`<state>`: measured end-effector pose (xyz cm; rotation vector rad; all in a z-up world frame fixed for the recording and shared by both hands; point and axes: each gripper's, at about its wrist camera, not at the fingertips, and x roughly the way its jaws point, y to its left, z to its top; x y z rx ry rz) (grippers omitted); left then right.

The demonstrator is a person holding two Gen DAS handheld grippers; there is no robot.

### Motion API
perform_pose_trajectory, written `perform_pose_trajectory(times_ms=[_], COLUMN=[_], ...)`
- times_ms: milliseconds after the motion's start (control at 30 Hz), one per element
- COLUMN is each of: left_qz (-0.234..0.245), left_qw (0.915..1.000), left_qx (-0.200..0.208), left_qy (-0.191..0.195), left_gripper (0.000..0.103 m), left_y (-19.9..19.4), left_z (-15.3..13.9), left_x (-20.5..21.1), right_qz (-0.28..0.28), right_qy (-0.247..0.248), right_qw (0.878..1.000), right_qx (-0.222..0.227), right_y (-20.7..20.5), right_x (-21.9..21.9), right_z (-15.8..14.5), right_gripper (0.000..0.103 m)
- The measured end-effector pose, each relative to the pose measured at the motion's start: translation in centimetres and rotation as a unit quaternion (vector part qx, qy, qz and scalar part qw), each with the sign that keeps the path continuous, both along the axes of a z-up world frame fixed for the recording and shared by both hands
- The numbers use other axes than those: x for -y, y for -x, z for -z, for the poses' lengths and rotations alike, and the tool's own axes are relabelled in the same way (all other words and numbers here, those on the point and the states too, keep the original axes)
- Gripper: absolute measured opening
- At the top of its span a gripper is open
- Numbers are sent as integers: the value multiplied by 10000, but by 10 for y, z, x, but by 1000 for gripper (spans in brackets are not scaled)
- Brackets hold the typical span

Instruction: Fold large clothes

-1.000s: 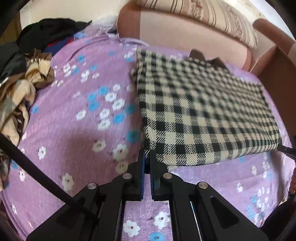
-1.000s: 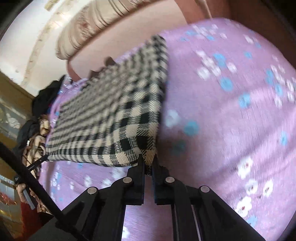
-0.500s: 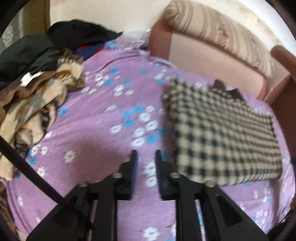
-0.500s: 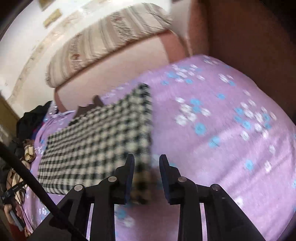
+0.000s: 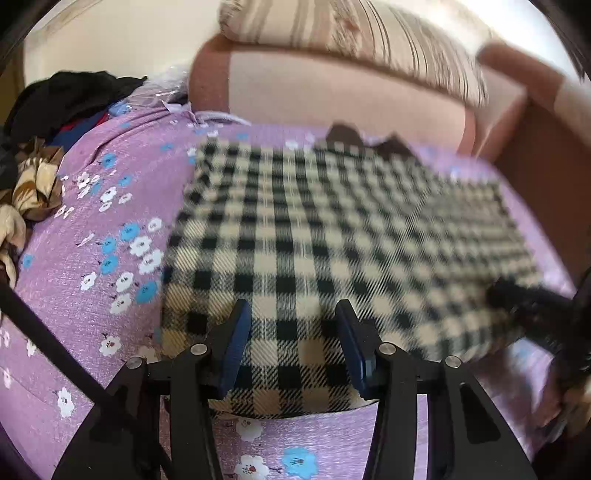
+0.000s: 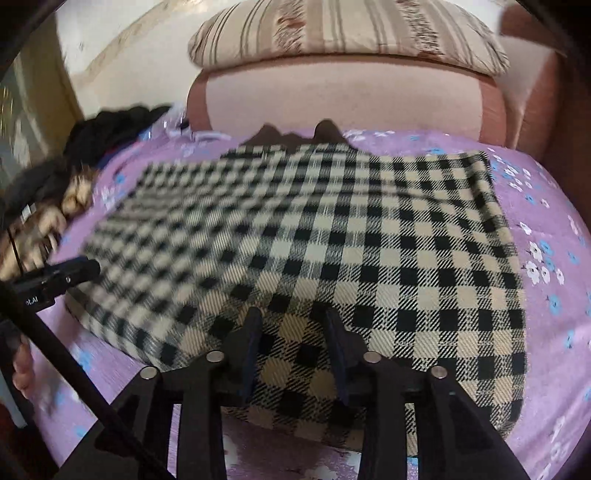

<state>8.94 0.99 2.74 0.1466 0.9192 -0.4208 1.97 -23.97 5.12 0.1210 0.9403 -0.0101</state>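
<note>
A folded checked garment (image 6: 332,236) lies flat on our purple flowered bedspread (image 5: 92,229), below a striped pillow (image 6: 347,33). We hold the left gripper (image 5: 291,332) and the right gripper (image 6: 293,338) over its near edge, jaws partly apart and opening, pads clear of the cloth. A heap of clothes (image 5: 33,155) sits at the left.
</note>
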Motion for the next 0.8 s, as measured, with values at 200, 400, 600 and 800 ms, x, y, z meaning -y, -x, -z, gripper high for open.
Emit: perform_pose_trajectory(times_ms=[200, 400, 600, 800], left_qz=[-96, -176, -239, -766], left_qw=[9988, 9978, 9974, 9962], left_qx=[-76, -18, -18, 51], left_qy=[-479, -640, -677, -411], left_gripper=[46, 39, 24, 23], left_y=[6, 14, 19, 16], left_z=[20, 25, 19, -6], left_x=[-8, -32, -46, -83], right_qz=[317, 690, 927, 1506], right_qy=[243, 5, 116, 64], right_qw=[9989, 9972, 9952, 9884], right_qx=[-233, -294, -301, -164], right_y=[9, 33, 64, 89], right_x=[25, 67, 94, 120], right_z=[11, 11, 8, -12], right_gripper=[39, 39, 40, 49])
